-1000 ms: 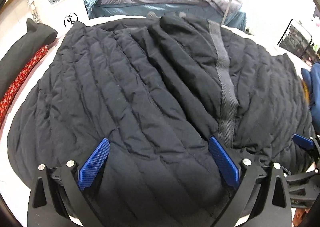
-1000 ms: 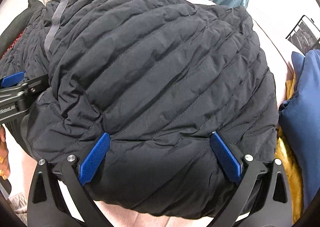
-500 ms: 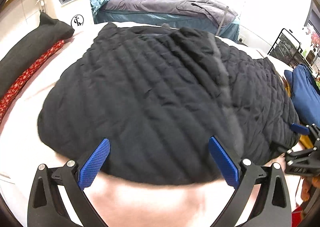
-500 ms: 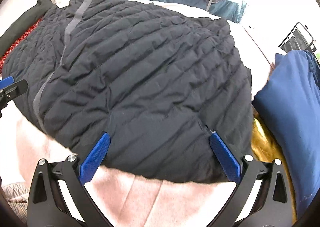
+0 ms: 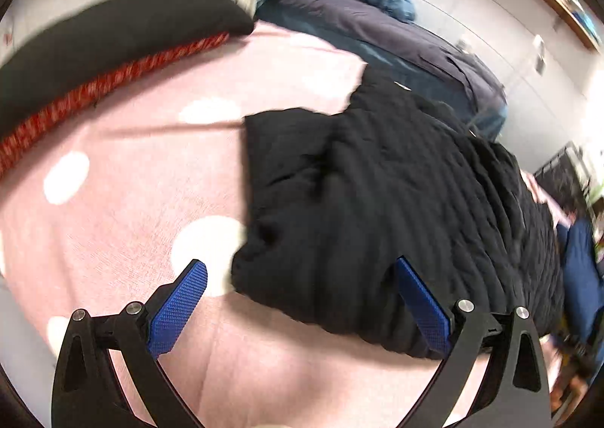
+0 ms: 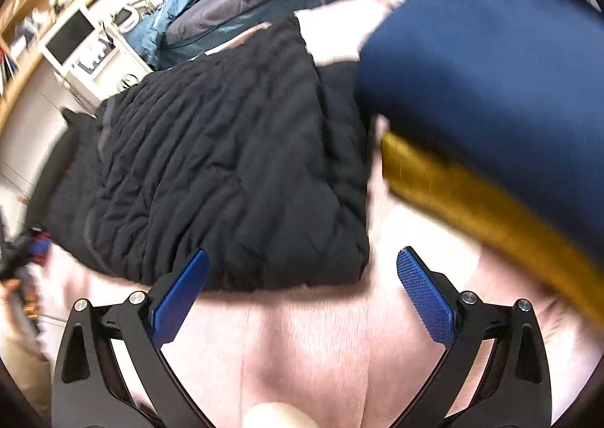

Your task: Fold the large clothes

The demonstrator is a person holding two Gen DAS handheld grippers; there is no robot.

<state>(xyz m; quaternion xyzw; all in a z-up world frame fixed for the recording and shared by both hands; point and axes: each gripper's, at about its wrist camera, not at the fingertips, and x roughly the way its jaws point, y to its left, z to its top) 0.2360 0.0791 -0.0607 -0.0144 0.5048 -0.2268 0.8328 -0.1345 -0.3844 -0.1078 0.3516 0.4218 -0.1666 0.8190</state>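
Note:
A black quilted puffer jacket (image 5: 396,201) lies folded into a rough rectangle on the pink bed cover (image 5: 132,182) with white dots. My left gripper (image 5: 300,292) hovers open over the jacket's near left corner, nothing between its blue pads. In the right wrist view the same jacket (image 6: 226,171) spreads left of centre, a grey strip running along its far left side. My right gripper (image 6: 302,280) stands open just off the jacket's near right corner, above bare pink cover (image 6: 321,345). Both views are motion-blurred.
A folded navy garment (image 6: 490,69) on a mustard-yellow one (image 6: 472,201) sits close on the right. A black and red knit garment (image 5: 94,62) lies at the far left. Behind are a second bed with blue bedding (image 5: 377,24) and a white machine (image 6: 87,46).
Both grippers have pulled back from over the jacket and swung apart, the left toward its left corner, the right toward its right corner. They stayed open throughout.

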